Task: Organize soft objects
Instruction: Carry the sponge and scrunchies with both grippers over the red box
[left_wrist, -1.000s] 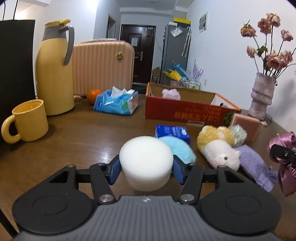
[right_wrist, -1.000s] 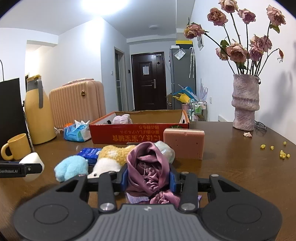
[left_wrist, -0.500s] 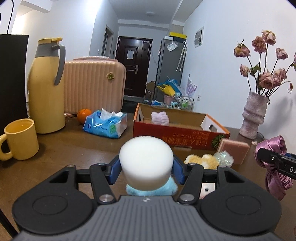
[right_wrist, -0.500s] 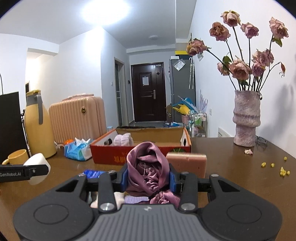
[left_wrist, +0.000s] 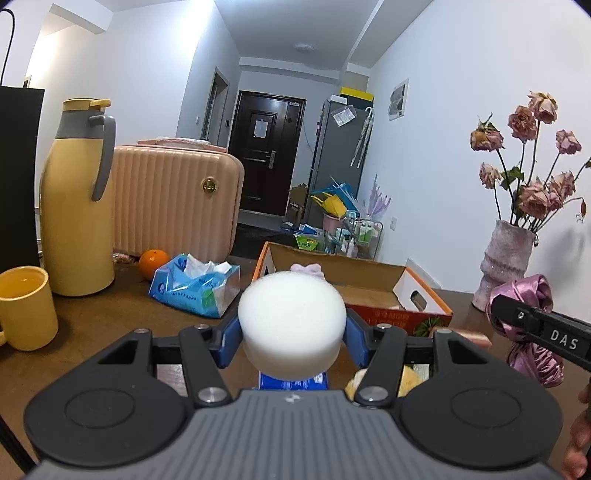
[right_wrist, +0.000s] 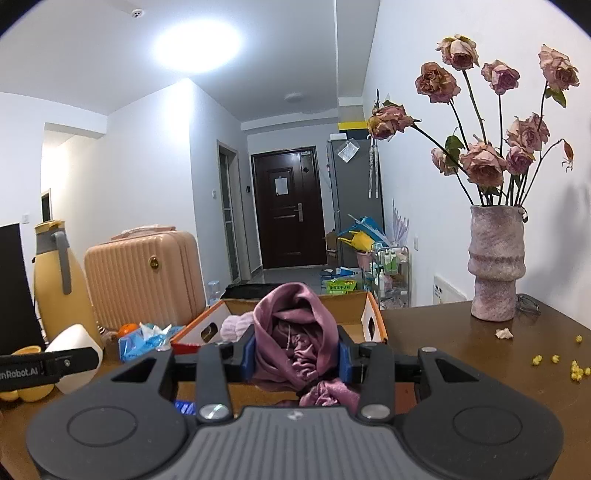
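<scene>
Here the left hand-held gripper (left_wrist: 291, 330) clamps a white sponge (left_wrist: 291, 319), the right hand-held gripper (right_wrist: 295, 356) pinches purple cloth (right_wrist: 295, 336), cardboard box (left_wrist: 369, 275) at 12 o'clock, tissue pack (left_wrist: 195, 290) at 10

We've got a round white sponge (left_wrist: 291, 317) squeezed between our left pads, crumpled purple cloth (right_wrist: 295, 339) bunched in our right, and an open box (left_wrist: 373, 291) ahead holding one pale plush (left_wrist: 307, 270).

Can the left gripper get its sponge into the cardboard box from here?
Probably yes. The left gripper holds the sponge above the table, and the open-topped box lies straight ahead with nothing between.
</scene>
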